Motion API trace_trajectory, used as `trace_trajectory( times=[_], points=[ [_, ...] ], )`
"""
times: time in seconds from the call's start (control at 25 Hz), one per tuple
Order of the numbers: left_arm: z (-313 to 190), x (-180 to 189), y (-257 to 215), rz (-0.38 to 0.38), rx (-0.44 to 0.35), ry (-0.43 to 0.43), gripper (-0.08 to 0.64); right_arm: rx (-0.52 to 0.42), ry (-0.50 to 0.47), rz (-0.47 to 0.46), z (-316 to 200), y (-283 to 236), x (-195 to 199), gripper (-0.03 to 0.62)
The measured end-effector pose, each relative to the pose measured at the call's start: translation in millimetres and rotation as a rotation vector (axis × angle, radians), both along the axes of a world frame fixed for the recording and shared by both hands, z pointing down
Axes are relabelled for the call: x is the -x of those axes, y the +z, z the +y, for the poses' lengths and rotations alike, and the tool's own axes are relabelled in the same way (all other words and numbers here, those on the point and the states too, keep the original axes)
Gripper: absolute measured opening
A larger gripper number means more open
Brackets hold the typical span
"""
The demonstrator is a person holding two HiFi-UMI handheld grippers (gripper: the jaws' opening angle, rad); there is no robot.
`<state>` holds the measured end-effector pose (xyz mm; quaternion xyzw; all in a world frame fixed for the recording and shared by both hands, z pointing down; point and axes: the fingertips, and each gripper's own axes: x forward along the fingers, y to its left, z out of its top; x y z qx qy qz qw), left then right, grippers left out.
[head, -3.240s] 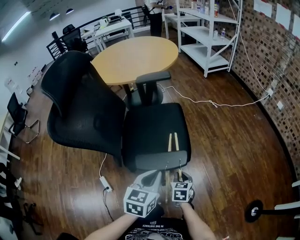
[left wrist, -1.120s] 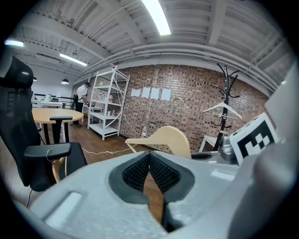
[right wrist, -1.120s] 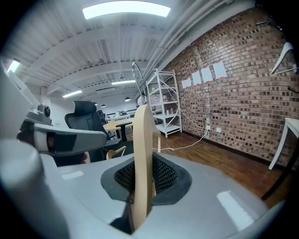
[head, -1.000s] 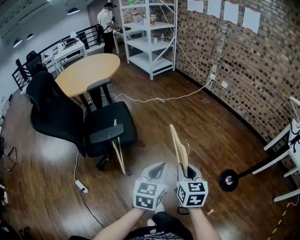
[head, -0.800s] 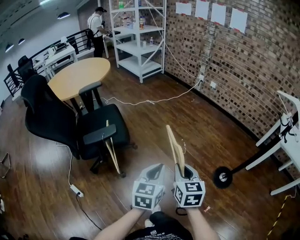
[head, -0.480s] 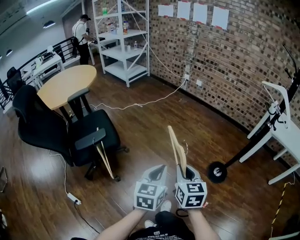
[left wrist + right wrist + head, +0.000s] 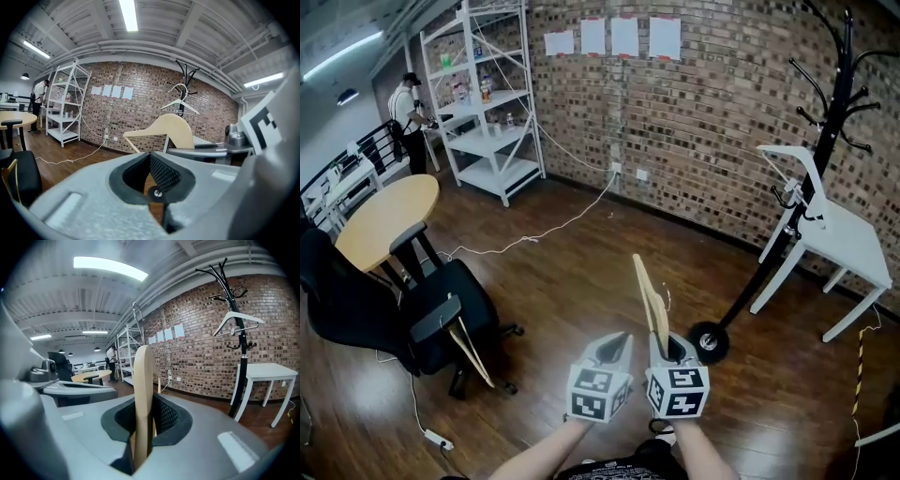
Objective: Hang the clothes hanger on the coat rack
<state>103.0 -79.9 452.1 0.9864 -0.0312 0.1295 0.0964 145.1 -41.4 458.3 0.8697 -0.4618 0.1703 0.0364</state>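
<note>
- Step in hand, as judged: carry phase. Clothes hanger in the grip, not yet at the coat rack. Well apart from it; rack at upper right in head view, close by a white table.
- Right gripper: narrow, clamped on one end of the wooden hanger. In right gripper view, hanger edge-on betw. the pads, standing upright.
- Left gripper: closed to a point, nothing betw. the pads. Just beside the right one, no contact w/ the hanger.
- Long axis of hanger: up and away from the holder, leaning a bit to the left in head view; free end highest.
- Hook: thin wire, seems to sit on the right side near mid-length, i.e. toward the rack side; too small to be sure.
- Next move, prob.: bring closer to the rack, lift to prong height, rotate until long axis about level and hook open downward over a free prong, then lower and release.
- Care: one white hanger already on a prong, so pick another prong. Table near the pole, so approach from the open side.
</note>
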Motion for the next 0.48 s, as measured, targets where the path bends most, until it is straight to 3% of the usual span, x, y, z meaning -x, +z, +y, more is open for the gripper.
trace_trajectory(
  times=[0.48],
  points=[
    [121,-151,-20,0.024,-0.026,0.211,0.005,-0.029,0.17,-0.001,121,-6,-142,0.041]
  ],
)
